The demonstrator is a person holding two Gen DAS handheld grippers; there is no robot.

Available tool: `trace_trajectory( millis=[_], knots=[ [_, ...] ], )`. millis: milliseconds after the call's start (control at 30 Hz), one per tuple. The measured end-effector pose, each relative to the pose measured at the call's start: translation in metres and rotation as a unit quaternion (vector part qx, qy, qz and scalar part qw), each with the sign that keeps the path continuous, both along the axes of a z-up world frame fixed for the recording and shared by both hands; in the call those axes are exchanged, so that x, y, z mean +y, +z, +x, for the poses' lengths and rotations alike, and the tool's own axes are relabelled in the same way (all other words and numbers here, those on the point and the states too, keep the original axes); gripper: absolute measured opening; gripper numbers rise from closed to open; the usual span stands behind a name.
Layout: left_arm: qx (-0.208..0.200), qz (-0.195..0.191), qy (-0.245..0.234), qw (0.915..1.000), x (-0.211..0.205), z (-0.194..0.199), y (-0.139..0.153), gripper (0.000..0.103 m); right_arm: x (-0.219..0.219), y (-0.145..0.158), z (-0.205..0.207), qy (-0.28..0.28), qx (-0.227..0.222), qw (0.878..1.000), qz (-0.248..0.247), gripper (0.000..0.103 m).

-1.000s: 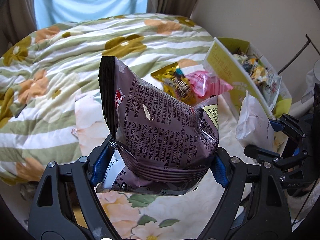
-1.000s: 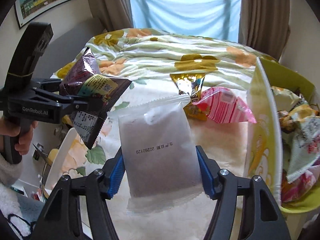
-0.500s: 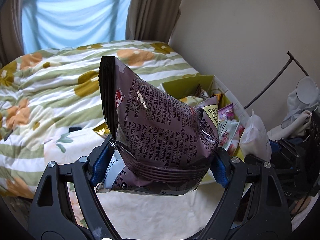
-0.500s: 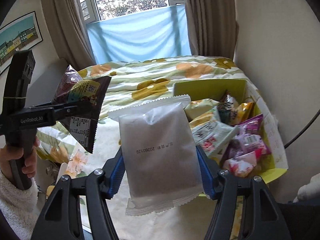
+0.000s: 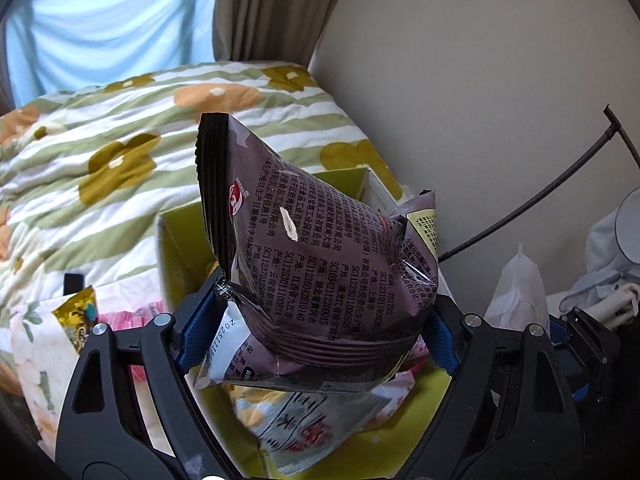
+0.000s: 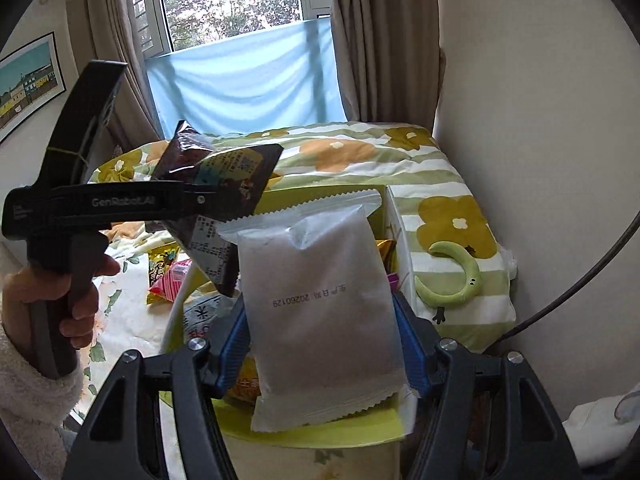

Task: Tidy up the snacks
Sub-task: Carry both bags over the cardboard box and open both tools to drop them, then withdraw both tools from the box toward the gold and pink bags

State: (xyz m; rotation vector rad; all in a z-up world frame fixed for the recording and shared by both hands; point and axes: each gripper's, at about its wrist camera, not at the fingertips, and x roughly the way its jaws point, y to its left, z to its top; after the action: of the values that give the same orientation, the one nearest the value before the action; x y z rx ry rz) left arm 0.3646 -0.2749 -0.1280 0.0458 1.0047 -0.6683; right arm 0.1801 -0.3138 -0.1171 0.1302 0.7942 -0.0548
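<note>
Black tongs [image 6: 324,344] with blue pads [image 6: 234,340]; fluffy white sleeve [image 6: 28,396].

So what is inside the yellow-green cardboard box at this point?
The yellow-green cardboard box holds a pale printed snack packet and other wrappers. The purple-brown foil bag and the white frosted pouch cover the rest.

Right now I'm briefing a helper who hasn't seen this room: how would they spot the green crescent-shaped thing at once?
Start at the bed with the flowered, green-striped quilt, then go to its corner by the wall, just right of the yellow snack box. The green crescent lies there on the quilt, apart from the box. Unlike the crinkly packets, it is smooth, curved like a moon, with two tiny black eyes.
</note>
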Motion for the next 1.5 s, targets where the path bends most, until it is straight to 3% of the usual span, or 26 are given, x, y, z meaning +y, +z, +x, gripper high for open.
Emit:
trace_trajectory(
  millis=[100,300,433,800,1067,1267,1333,1367,1400,1500],
  knots=[
    [0.019,0.016,0.012,0.9996,-0.025,0.009,-0.016,0.098,-0.020,-0.008,0.007,0.014,0.012,1.000,0.007,0.061],
    [0.026,0.049,0.039,0.9977,-0.036,0.010,-0.032,0.099,-0.048,-0.023,0.016,0.035,0.030,0.999,0.029,0.061],
    [0.027,0.032,0.066,0.9969,-0.007,0.003,-0.027,0.099,-0.053,-0.028,0.020,0.050,0.033,0.997,0.041,0.061],
    [-0.016,0.025,0.137,0.9902,0.078,-0.050,-0.003,0.099,-0.040,-0.033,0.029,0.050,0.036,0.995,0.081,0.061],
    [0.002,0.030,0.177,0.9837,0.124,-0.076,-0.012,0.099,-0.026,-0.050,0.030,0.030,0.054,0.993,0.099,0.061],
    [0.011,0.028,0.193,0.9808,0.142,-0.091,-0.020,0.099,-0.023,-0.066,0.029,-0.008,0.064,0.995,0.078,0.063],
    [0.010,0.029,0.194,0.9806,0.145,-0.096,-0.020,0.099,-0.023,-0.063,0.026,-0.001,0.044,0.995,0.090,0.076],
    [0.009,0.030,0.194,0.9805,0.146,-0.097,-0.020,0.099,-0.022,-0.062,0.025,0.005,0.040,0.995,0.095,0.095],
    [0.008,0.030,0.195,0.9804,0.146,-0.099,-0.021,0.099,-0.021,-0.060,0.024,0.010,0.037,0.995,0.097,0.102],
    [0.008,0.031,0.195,0.9802,0.147,-0.103,-0.021,0.099,-0.018,-0.060,0.016,0.012,0.029,0.996,0.088,0.102]
  ],
)
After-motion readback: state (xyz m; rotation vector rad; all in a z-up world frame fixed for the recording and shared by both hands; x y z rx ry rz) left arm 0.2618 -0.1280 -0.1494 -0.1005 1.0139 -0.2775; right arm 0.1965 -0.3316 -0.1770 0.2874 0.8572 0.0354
